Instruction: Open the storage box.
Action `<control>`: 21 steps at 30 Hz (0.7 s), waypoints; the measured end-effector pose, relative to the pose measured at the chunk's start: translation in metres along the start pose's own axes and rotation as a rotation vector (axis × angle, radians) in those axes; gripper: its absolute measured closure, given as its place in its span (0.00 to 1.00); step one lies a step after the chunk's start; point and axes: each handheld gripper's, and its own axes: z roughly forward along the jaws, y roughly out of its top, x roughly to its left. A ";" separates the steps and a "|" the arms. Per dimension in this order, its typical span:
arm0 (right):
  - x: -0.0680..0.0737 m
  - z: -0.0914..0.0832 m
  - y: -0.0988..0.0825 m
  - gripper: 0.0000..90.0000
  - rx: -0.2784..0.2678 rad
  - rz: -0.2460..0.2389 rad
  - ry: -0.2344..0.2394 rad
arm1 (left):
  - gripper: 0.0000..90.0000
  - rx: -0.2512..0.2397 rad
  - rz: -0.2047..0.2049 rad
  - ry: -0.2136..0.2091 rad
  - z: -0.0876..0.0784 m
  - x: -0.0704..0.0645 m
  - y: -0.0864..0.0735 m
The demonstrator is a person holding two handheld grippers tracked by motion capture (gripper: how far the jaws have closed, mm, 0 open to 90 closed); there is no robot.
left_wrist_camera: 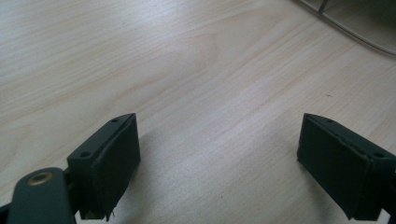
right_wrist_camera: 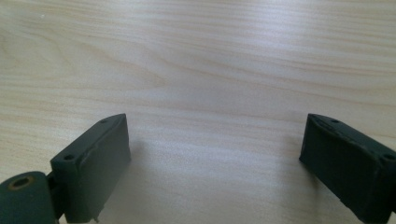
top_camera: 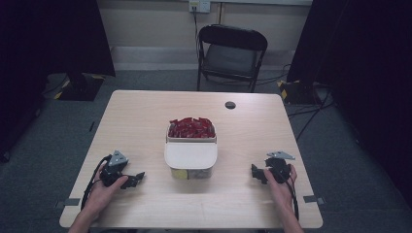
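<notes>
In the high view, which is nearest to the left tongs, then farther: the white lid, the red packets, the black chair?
From the left tongs:
1. White lid, table centre, to their right.
2. Red packets, just behind the lid.
3. Black chair, beyond the table's far edge.

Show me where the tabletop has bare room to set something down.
Bare wood lies left and right of the lidded container, between it and each gripper, left gripper and right gripper. The far edge is bare bar a dark round spot. The centre, with the tub of red packets, is crowded.

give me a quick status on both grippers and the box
Left gripper open, low over bare table. Right gripper open, same. Lidded box sits between them, untouched. Nothing in the way.
</notes>
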 end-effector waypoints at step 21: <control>0.003 -0.007 0.003 0.16 -0.003 -0.005 0.022 | 0.10 0.009 -0.002 0.000 0.002 0.001 0.002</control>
